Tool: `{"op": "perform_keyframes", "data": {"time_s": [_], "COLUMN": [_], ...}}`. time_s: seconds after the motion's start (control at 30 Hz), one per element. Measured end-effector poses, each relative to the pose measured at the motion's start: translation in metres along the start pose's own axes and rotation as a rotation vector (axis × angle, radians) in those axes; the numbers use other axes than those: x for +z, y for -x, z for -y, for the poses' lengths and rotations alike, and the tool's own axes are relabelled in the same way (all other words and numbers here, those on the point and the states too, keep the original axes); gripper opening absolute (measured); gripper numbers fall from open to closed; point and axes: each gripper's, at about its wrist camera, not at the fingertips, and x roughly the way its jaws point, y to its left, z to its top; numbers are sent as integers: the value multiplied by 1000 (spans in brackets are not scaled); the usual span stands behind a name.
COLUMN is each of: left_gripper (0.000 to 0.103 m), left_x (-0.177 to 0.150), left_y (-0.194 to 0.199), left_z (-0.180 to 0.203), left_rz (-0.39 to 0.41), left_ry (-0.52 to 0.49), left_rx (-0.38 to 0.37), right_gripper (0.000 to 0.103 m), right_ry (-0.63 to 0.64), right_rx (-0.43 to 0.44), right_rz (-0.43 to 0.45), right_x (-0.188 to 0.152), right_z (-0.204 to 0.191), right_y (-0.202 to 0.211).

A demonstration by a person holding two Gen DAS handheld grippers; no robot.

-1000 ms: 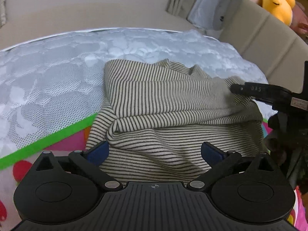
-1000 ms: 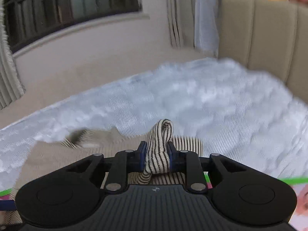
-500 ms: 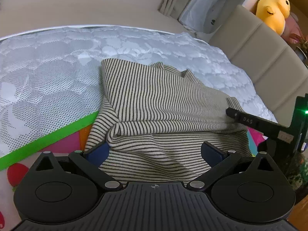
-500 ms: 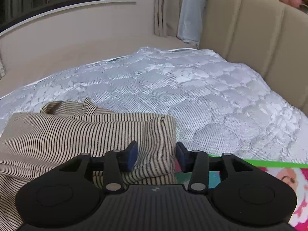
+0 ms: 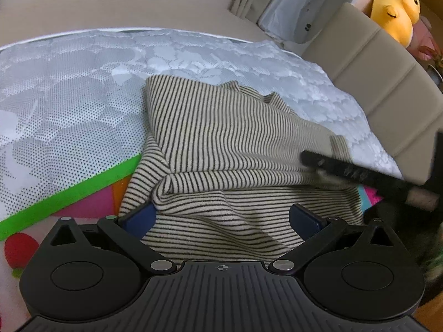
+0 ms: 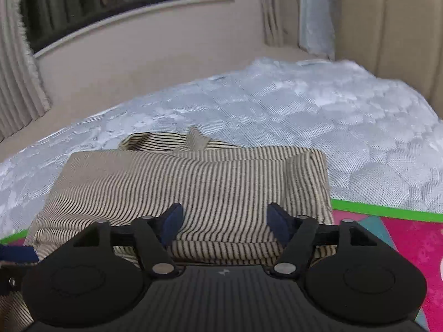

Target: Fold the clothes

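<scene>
Both tongs apart, nothing clamped. Left tongs [image 5: 221, 215] sit low over the near edge of the striped sweater [image 5: 221, 138], blue pads [image 5: 139, 217] spread wide either side of a rumpled fold; whether the pads touch the cloth I can't tell. Right tongs [image 6: 225, 221] hover over the sweater's near-right part, pads [image 6: 173, 221] well apart with striped fabric showing between them, not gripped.

Sweater [image 6: 193, 182] is beige with thin dark stripes, lying folded on the bed. Upper layer is doubled over the lower one, fold line running across the middle in the left wrist view. Collar [image 6: 193, 139] points toward the far edge of the bed. Right side has a narrow strip turned in along the edge. Near edge still wrinkled, not flat.

It straddles two surfaces: far part on the white quilted mattress [image 5: 69, 96], near part on a bright play mat [image 5: 69, 193] with a green border running across the bed's near side.

From the left wrist view, the right tool's black finger [image 5: 360, 174] crosses over the sweater's right side, blurred. Beige padded headboard [image 5: 387, 83] along the right edge of the bed, yellow plush toy [image 5: 396, 11] behind it. Curtain [image 6: 19, 69] and dark window [image 6: 110, 5] along the far wall.
</scene>
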Motion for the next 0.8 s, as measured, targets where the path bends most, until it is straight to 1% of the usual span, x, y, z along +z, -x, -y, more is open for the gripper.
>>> {"op": "perform_keyframes", "data": {"time_s": [0.07,0.1,0.13,0.17,0.2,0.23,0.27,0.33,0.4,0.47,0.5,0.53,0.57,0.6,0.67,0.7,0.73,0.77,0.8], "left_gripper": [103,103,103,103,103,103,103,103,103,103,103,103,103,103,103,103,103,103,103], "left_x": [-1,-2,-3,-5,-7,-8,-9,-12,-13,-13,-13,-13,-12,-12,-10,-9,-9,-8,-7], "left_y": [-1,-2,-1,0,0,-1,-1,-3,-5,-6,-6,-6,-6,-6,-6,-6,-5,-5,-5], "left_z": [-3,-4,-5,-6,-4,0,3,8,12,12,12,11,10,9,7,6,5,3,2], "left_rz": [-2,0,10,17,18,16,14,18,18,16,17,16,15,15,12,11,10,9,7], "left_ry": [4,7,14,14,-10,-40,-71,-100,-120,-132,-135,-135,-135,-136,-130,-127,-124,-120,-117], "left_rx": [-9,-15,-21,-23,-18,-8,2,23,43,48,45,40,34,28,15,7,0,-9,-18], "right_gripper": [77,76,67,59,47,44,44,44,44,48,53,61,64,64,53,45,16,6,6], "right_ry": [5,13,15,17,15,15,15,14,28,22,12,2,4,32,94,125,136,128,118], "right_rx": [5,1,-4,-9,-6,-9,-18,-12,-29,-21,-4,13,29,21,-2,-14,-6,4,13], "right_rz": [-13,-14,-3,10,28,46,57,50,27,7,-2,-10,-29,-48,-86,-105,-87,-74,-63], "right_x": [-6,-4,1,7,15,24,33,52,66,77,81,85,84,80,72,68,66,68,69], "right_z": [-1,-2,-3,-3,-3,-4,-6,-9,-14,-16,-18,-20,-24,-28,-38,-43,-45,-43,-40], "right_y": [-6,-5,-1,4,6,8,9,-5,-27,-52,-65,-77,-89,-98,-117,-127,-124,-117,-109]}}
